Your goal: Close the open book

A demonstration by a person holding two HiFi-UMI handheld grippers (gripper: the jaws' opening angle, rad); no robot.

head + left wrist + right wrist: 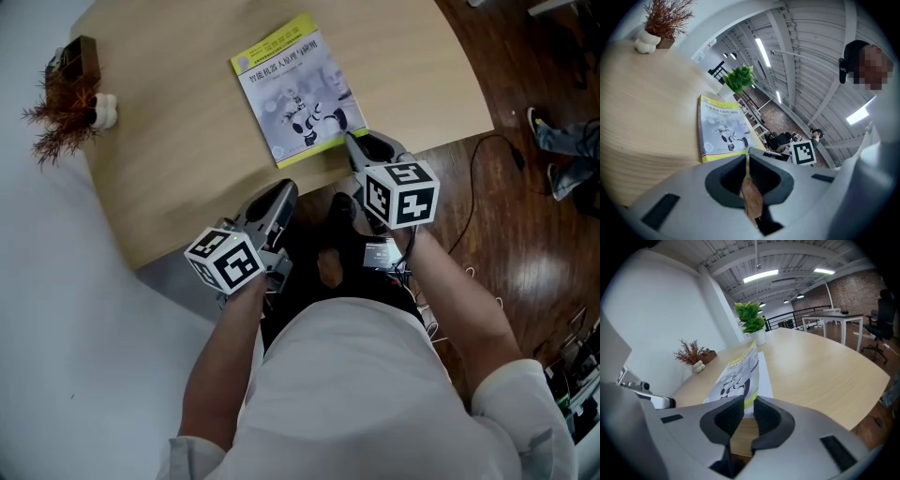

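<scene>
Fingers of my right gripper (pixel 749 401) stand a little apart, with a narrow gap between the dark pads and nothing pressed in it. The near corner of the book (pixel 736 373) lies just ahead of that gap. From the head view, the right gripper (pixel 352 141) reaches over the near edge of the desk (pixel 187 159), and its tips sit at the lower right corner of the book (pixel 298 89).

The book is closed and lies flat with its cover up: pale, yellow-edged, with a robot pictured on it. It sits skewed on the desk, close to the near edge. In the right gripper view a strip of white shows beside the cover's yellow edge.

On my left gripper (pixel 747 157) the fingers are together, meeting at the tips and holding nothing. It hangs at the desk's near edge (pixel 284 190), apart from the book (pixel 719 129), which lies ahead of it and slightly to the left.

At the far left corner of the desk stands a dried reddish plant (pixel 66 108) in a small white pot. A green potted plant (pixel 751 319) stands at the desk's far end.
</scene>
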